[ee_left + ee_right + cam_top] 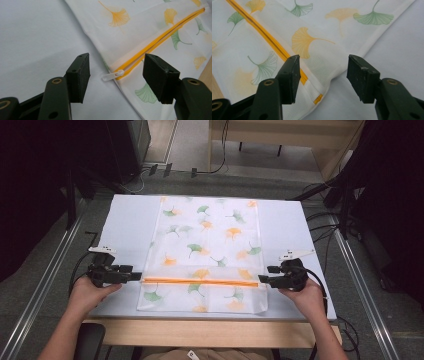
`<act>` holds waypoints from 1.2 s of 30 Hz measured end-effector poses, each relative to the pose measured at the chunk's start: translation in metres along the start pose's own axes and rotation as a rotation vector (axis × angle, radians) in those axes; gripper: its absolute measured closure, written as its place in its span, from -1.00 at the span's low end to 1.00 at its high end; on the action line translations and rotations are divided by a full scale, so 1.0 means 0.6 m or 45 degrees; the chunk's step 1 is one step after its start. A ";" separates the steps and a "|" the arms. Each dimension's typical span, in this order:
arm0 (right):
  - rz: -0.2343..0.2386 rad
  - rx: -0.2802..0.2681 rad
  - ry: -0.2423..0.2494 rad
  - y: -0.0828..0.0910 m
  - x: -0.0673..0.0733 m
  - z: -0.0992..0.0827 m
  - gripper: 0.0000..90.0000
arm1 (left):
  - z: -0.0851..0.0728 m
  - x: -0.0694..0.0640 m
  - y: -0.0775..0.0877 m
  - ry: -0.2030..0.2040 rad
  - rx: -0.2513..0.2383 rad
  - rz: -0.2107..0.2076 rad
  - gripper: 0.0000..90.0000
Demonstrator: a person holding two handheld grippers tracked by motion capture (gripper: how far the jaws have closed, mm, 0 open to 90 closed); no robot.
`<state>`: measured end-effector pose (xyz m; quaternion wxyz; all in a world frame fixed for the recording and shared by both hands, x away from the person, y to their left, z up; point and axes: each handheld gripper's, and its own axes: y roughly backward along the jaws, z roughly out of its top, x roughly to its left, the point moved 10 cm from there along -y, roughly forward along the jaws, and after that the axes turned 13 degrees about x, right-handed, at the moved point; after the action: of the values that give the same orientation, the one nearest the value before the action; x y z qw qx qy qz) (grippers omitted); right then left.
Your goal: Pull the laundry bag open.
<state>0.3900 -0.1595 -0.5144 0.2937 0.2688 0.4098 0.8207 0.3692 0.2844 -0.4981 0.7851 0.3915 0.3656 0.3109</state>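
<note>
the ginkgo-print zip pouch [205,255] lies flat mid-surface. left gripper [116,75] at 9 o'clock and right gripper [323,75] at 3 gape empty; the small zipper pull [112,75] could slip a hasty pinch.

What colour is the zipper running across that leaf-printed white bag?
Orange: the zipper on the white mesh bag with ginkgo leaves, clearest in the left gripper view, has a white pull tab.

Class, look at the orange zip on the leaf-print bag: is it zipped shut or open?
Shut. The orange zip runs as one closed line across the bag, and its white pull tab sits at the very end.
</note>
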 end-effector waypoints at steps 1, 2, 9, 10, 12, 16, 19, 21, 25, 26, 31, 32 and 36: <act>-0.007 -0.009 -0.006 0.001 -0.003 0.000 -0.09 | 0.001 0.002 0.001 0.006 -0.009 0.005 -0.15; -0.017 -0.018 -0.013 0.003 -0.007 0.000 -0.12 | 0.001 0.012 0.006 0.022 -0.025 0.045 -0.15; -0.094 -0.052 -0.076 0.011 -0.041 -0.008 -0.22 | 0.003 0.039 0.023 0.092 -0.096 0.099 -0.16; -0.094 -0.052 -0.076 0.011 -0.041 -0.008 -0.22 | 0.002 0.042 0.024 0.097 -0.095 0.103 -0.16; -0.107 -0.066 -0.088 0.015 -0.049 -0.011 -0.24 | 0.001 0.046 0.025 0.104 -0.099 0.108 -0.16; -0.137 -0.094 -0.118 0.024 -0.067 -0.016 -0.29 | -0.002 0.055 0.025 0.111 -0.086 0.135 -0.17; -0.166 -0.098 -0.128 0.026 -0.083 -0.024 -0.30 | -0.004 0.063 0.025 0.112 -0.078 0.167 -0.17; -0.184 -0.101 -0.144 0.027 -0.094 -0.029 -0.35 | -0.006 0.069 0.025 0.107 -0.067 0.200 -0.18; -0.203 -0.107 -0.172 0.024 -0.109 -0.034 -0.38 | -0.006 0.077 0.023 0.097 -0.061 0.238 -0.21; -0.214 -0.092 -0.180 0.019 -0.112 -0.036 -0.40 | -0.007 0.079 0.023 0.105 -0.057 0.241 -0.21; -0.264 -0.044 -0.171 0.007 -0.121 -0.042 -0.43 | -0.007 0.082 0.022 0.113 -0.057 0.242 -0.21; -0.268 -0.044 -0.173 0.007 -0.123 -0.042 -0.43 | -0.007 0.082 0.021 0.113 -0.057 0.241 -0.22; -0.252 -0.044 -0.173 0.008 -0.123 -0.044 -0.49 | -0.007 0.082 0.020 0.113 -0.050 0.242 -0.21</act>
<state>0.4210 -0.2271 -0.5386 0.4051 0.2770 0.3994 0.7744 0.3896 0.3300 -0.5060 0.7427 0.3947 0.3551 0.4080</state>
